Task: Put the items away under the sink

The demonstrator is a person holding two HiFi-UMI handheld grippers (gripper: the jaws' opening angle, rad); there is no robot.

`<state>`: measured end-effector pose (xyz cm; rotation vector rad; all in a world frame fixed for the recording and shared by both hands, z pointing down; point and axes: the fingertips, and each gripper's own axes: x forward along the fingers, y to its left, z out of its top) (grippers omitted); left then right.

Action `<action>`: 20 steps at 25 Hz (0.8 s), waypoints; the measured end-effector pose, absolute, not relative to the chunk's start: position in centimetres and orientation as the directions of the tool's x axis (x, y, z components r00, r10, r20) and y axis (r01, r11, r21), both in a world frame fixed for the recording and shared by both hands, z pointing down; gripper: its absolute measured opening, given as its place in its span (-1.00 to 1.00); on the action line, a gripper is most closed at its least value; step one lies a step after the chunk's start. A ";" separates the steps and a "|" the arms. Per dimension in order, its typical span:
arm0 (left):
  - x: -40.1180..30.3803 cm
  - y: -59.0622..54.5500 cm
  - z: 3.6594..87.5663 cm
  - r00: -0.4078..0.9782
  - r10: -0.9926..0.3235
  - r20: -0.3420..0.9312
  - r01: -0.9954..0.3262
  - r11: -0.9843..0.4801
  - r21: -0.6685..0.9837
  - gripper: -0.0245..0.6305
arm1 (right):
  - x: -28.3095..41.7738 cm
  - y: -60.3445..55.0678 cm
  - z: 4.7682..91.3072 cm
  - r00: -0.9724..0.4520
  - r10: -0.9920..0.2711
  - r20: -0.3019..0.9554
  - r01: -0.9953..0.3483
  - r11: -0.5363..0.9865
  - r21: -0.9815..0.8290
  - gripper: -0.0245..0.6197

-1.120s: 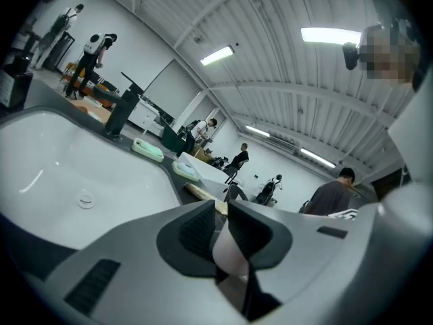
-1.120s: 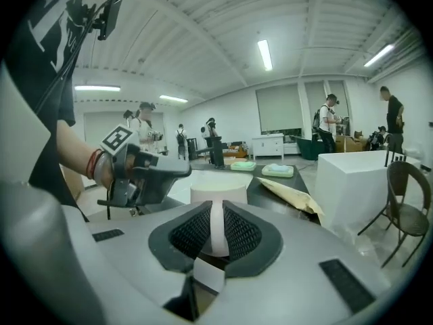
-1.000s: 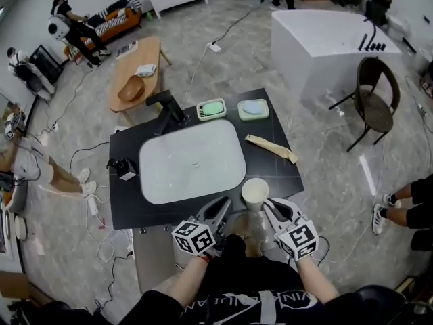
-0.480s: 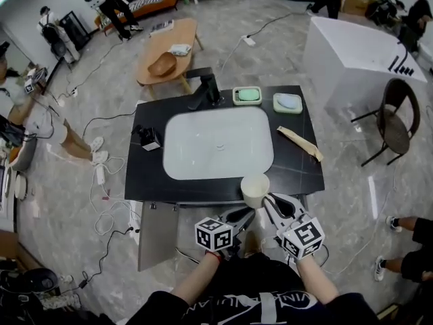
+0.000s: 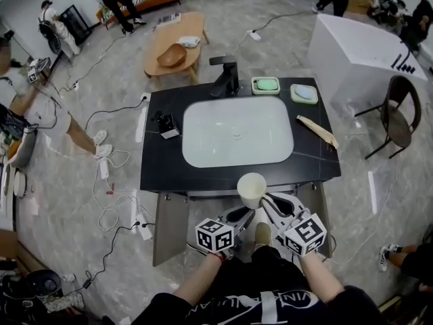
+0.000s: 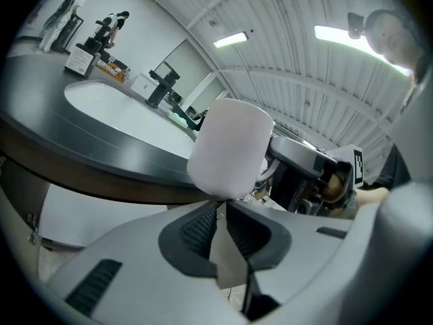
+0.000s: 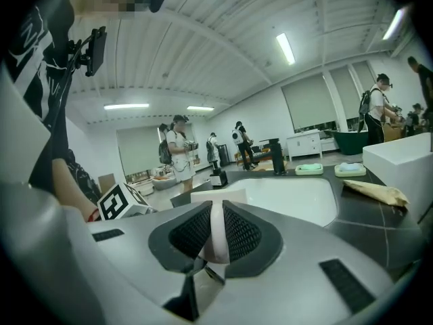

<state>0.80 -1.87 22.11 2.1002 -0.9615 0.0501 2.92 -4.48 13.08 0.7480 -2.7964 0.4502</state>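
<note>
A white cup [image 5: 252,189] hangs just in front of the black counter's [image 5: 162,175] front edge. My right gripper [image 5: 269,205] is shut on the cup's wall, which shows as a white strip [image 7: 218,239] between its dark pads. My left gripper [image 5: 245,215] sits close to the left of it, its tip just under the cup [image 6: 230,151]. Its jaws have just been closing; they stand together at the tips with nothing between them. Below the counter, a cabinet door [image 5: 169,229] stands open on the left and another [image 5: 323,208] on the right.
The counter holds a white sink [image 5: 237,131], a black faucet [image 5: 226,75], a green soap dish [image 5: 265,85], a blue one [image 5: 304,93], a paper packet [image 5: 318,131] and a small black box [image 5: 166,124]. Cables [image 5: 115,181] lie on the floor at left; a chair [image 5: 399,114] stands at right.
The cup, in my right gripper, has come off the counter's front edge towards me. The left gripper drew back alongside it. The open doors under the counter have come into sight.
</note>
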 end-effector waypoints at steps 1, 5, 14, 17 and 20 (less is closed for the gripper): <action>0.3 -1.1 22.2 0.711 -0.612 0.345 -0.651 -0.387 0.653 -0.78 | 2.4 -3.8 13.2 -0.849 -0.447 0.282 -0.513 0.825 -0.238 -0.73; -1.1 1.7 22.3 0.721 -0.596 0.352 -0.649 -0.403 0.645 -0.78 | 1.2 -1.0 13.4 -0.845 -0.457 0.279 -0.523 0.814 -0.252 -0.73; -2.5 6.1 24.3 0.748 -0.556 0.361 -0.634 -0.440 0.637 -0.80 | 0.0 3.6 15.3 -0.838 -0.485 0.251 -0.542 0.794 -0.275 -0.73; -2.3 6.6 25.3 0.753 -0.537 0.379 -0.637 -0.451 0.626 -0.80 | 0.0 4.1 16.3 -0.840 -0.482 0.250 -0.539 0.794 -0.279 -0.73; -2.2 6.9 26.6 0.750 -0.537 0.386 -0.641 -0.449 0.622 -0.81 | 0.2 4.3 17.7 -0.846 -0.474 0.246 -0.530 0.797 -0.290 -0.73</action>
